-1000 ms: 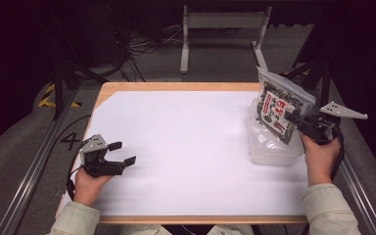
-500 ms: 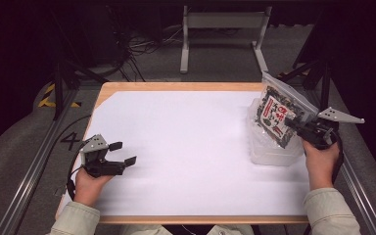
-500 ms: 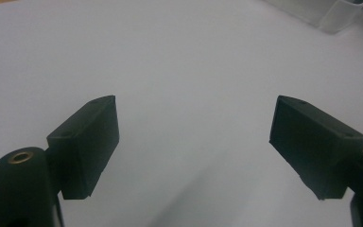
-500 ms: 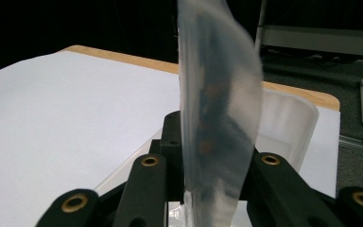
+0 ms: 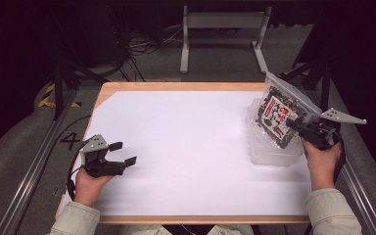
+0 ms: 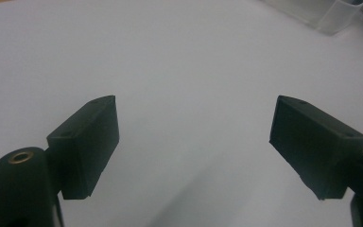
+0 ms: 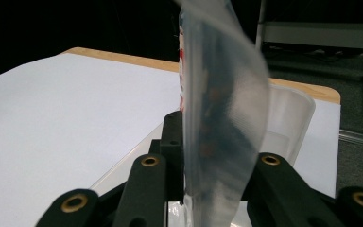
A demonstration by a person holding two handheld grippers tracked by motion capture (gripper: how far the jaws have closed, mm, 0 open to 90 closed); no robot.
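**Desk:** What is the step in hand here?

**Photographer:** The right gripper (image 5: 293,123) is clamped on a clear zip bag (image 5: 280,113) of dark snack pieces with a red-and-white label, holding it up over a clear plastic tub (image 5: 274,152) at the right edge of the white table (image 5: 186,147). I read it as the lift: the bag is either coming out of the tub or about to go in, and the pictures alone do not settle which.

**Desk:** And where does the bag sit against the gripper?

**Photographer:** Pinched between the two black jaws near its lower right side, tilted, with most of it rising up and to the left of the grip. In the right gripper view the bag (image 7: 222,109) stands edge-on straight ahead, the tub (image 7: 288,123) just behind and below it.

**Desk:** The other hand?

**Photographer:** The left gripper (image 5: 123,152) rests near the table's left front corner, jaws spread wide with nothing between them, well apart from the bag.

**Desk:** What does the next move call for?

**Photographer:** A firm pinch and a steady carry; slack plastic could slip or swing. Probably the idle gripper comes across to help.
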